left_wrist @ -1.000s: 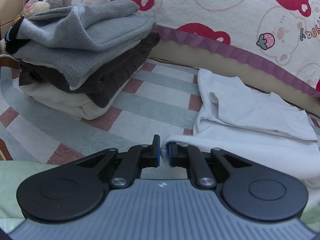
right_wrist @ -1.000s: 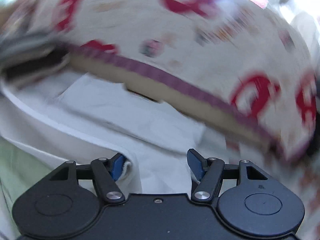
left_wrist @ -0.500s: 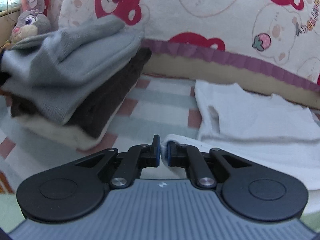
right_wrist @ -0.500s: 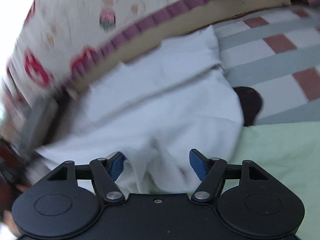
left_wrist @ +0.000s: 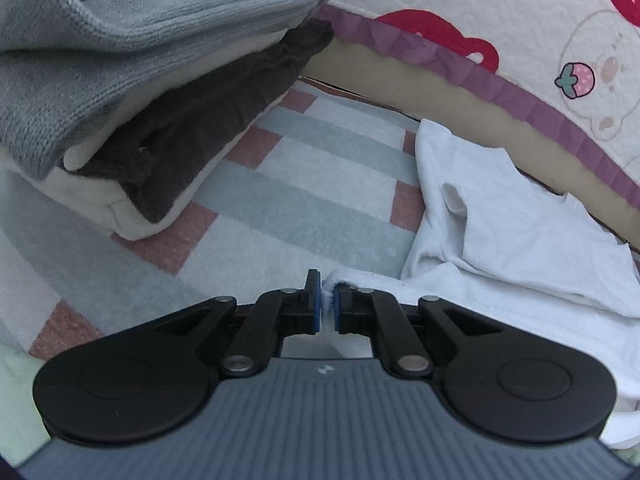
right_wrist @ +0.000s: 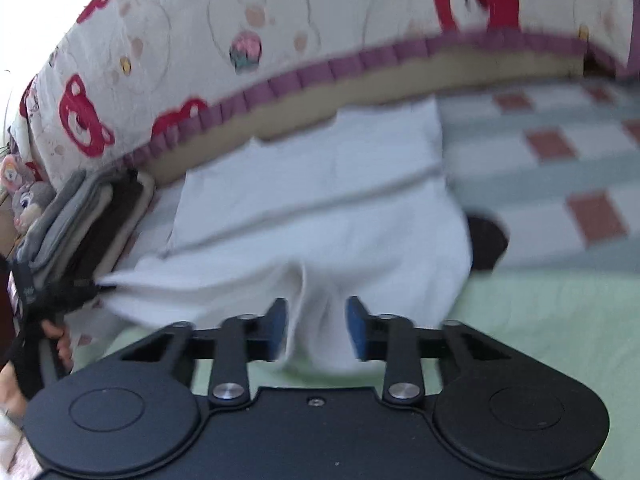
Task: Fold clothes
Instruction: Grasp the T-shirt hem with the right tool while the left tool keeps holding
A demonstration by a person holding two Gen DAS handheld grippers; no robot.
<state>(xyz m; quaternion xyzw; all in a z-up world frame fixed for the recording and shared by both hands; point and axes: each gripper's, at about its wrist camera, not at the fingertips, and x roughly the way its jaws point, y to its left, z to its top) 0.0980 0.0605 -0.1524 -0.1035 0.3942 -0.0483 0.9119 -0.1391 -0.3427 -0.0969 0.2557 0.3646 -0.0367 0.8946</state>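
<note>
- My left gripper was clamped on a near corner of the white garment; a tuft of white cloth showed between the blue pads, jaws all but touching. I judged the pinch was there to keep that edge taut.
- My right gripper stood part open, pads on either side of a raised pleat in the near hem of the same garment, apparently not yet pressing it. Likely lined up to take a second hold on that edge.
- The white garment lay flat on the striped mat, its far edge against the bed base under the bear-print quilt, one layer already doubled over the other; near hem on the green sheet.
- A stack of folded clothes, grey over brown over cream, sat just left of it, apart from it. Probably the pile this piece is bound for.
- Against a second ago: left view had closed in and dropped; the stack loomed larger and the plush toy had left frame. Left grip unchanged.
- Right jaws had narrowed markedly since half a second ago, and that view had steadied and levelled.
</note>
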